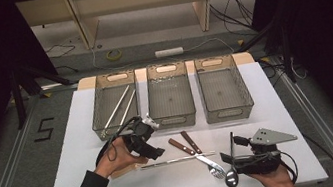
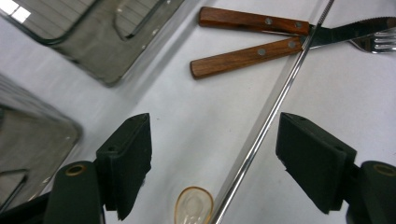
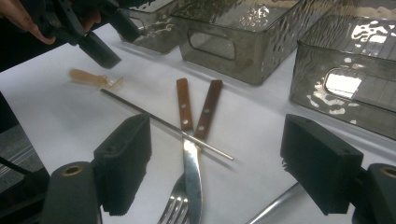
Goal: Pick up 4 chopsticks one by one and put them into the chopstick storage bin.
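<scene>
On table: three bins [image 1: 170,98], two wooden-handled knives [image 1: 185,144]; both tools spread, empty.

Three bins [image 1: 117,124] in a row at table [image 1: 268,108] rear; chopsticks [image 1: 121,105] in left bin. Knives [image 1: 185,145], rod [image 1: 177,160], fork [image 1: 212,167], spoon [image 1: 231,177] in front.

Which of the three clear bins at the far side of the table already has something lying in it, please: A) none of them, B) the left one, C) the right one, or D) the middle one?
B: in the high view, two thin metal rods lie slanted inside the left bin, while the middle bin and the right bin hold nothing.
</scene>
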